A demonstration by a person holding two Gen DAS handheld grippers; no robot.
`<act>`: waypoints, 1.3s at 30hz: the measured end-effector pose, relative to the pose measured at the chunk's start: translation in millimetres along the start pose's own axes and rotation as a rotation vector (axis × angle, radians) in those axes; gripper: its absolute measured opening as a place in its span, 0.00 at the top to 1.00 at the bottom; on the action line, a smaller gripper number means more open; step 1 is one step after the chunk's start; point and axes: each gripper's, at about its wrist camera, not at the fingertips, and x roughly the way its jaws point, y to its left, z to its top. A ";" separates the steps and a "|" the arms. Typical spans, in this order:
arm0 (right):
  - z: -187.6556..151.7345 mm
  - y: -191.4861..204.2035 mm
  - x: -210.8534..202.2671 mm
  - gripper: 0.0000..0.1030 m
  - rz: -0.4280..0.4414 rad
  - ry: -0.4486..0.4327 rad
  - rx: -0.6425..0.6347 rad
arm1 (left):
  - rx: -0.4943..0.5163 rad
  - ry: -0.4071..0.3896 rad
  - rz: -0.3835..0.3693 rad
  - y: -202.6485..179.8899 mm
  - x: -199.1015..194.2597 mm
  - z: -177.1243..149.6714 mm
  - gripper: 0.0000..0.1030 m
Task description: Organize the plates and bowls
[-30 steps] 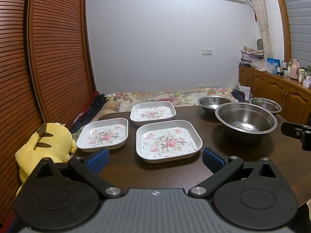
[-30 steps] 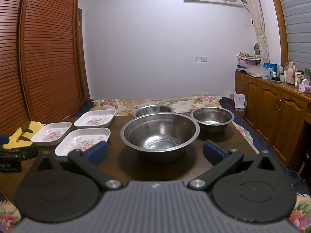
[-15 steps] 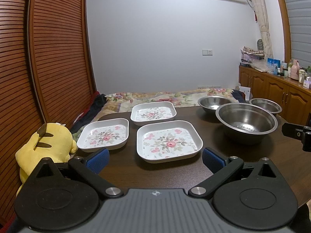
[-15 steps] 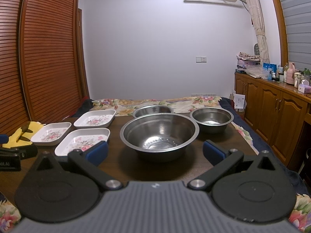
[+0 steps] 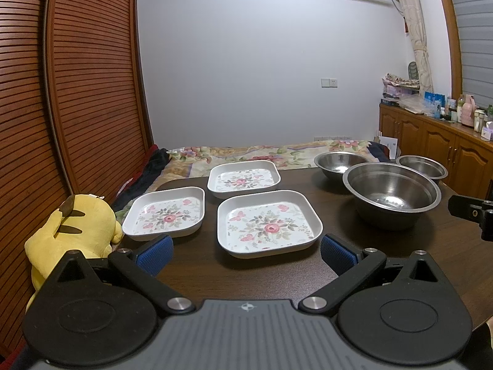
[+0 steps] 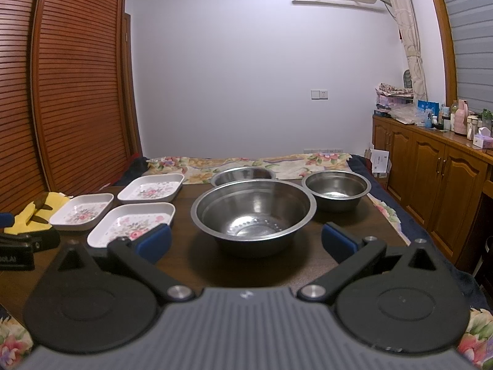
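Note:
Three square white floral plates lie on the dark wooden table: a near one, a left one and a far one. Three steel bowls stand to the right: a large one, a small right one and a far one partly hidden behind the large bowl. My left gripper is open and empty, just short of the near plate. My right gripper is open and empty, in front of the large bowl.
A yellow plush toy sits at the table's left edge. A bed with a floral cover lies beyond the table. Wooden cabinets line the right wall, a slatted wardrobe the left.
Both grippers have barely shifted. Nothing on the table has moved.

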 end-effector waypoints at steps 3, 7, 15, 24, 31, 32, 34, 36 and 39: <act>0.0 0.3 -0.3 0.00 -0.001 -0.001 -0.001 | -0.002 0.001 -0.003 0.4 0.1 0.0 0.00; -0.2 0.9 -0.5 0.00 0.000 -0.001 -0.001 | -0.001 0.000 -0.004 1.6 0.7 -1.1 0.00; 0.1 1.4 -0.2 0.00 0.000 -0.001 -0.003 | -0.002 0.007 -0.005 0.5 1.7 -4.2 0.00; -0.2 1.9 0.2 0.00 0.001 0.002 -0.005 | -0.004 0.017 -0.004 0.9 5.1 -5.3 0.00; -2.5 3.9 3.5 0.00 0.008 0.011 -0.008 | -0.027 0.079 -0.033 6.5 19.1 -9.5 0.00; -3.1 4.5 4.1 0.00 0.011 0.012 -0.008 | -0.030 0.090 -0.037 7.3 21.5 -10.3 0.00; -4.4 6.3 5.8 0.00 0.020 0.016 -0.009 | -0.032 0.109 -0.040 9.0 25.7 -11.2 0.00; -4.8 8.8 7.9 0.00 0.031 0.018 -0.012 | -0.047 0.126 -0.051 12.9 29.0 -12.1 0.00; -3.9 13.8 12.7 0.00 0.046 0.020 -0.029 | -0.070 0.156 -0.063 19.2 34.6 -12.6 0.00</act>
